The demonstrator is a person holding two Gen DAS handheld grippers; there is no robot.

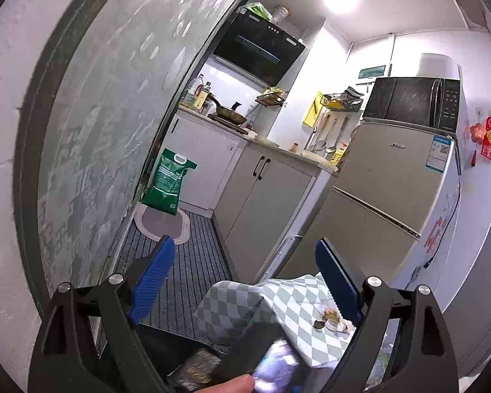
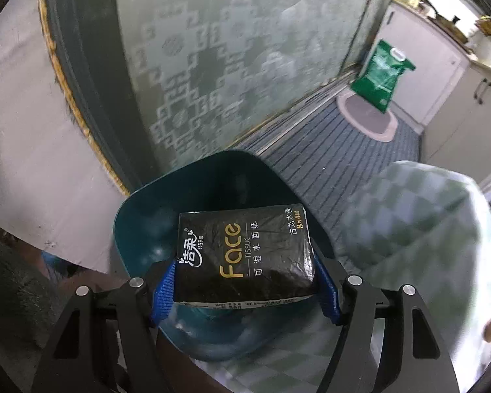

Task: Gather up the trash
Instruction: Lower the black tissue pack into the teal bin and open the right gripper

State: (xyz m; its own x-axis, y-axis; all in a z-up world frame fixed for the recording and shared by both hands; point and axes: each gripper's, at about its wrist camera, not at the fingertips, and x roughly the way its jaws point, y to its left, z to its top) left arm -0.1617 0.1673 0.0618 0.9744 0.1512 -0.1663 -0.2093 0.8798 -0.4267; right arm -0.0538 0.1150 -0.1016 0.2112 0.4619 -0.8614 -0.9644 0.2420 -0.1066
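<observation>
Tissue pack (image 2: 245,257) above teal bin (image 2: 137,222), beside checkered tablecloth (image 2: 419,229).

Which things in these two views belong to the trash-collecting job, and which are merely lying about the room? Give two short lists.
Part of the job:
- black tissue pack, clamped in the right gripper
- teal bin directly below the pack
- scraps on the checked tablecloth
- left gripper, open

Just lying about:
- green bag on the floor
- fridge
- microwave
- pan

left gripper (image 1: 245,262) | your black frame, silver screws, ribbed blue pads (image 1: 154,281) | right gripper (image 2: 245,291) | identical | your bare fingertip (image 1: 232,384) beside left gripper
</observation>
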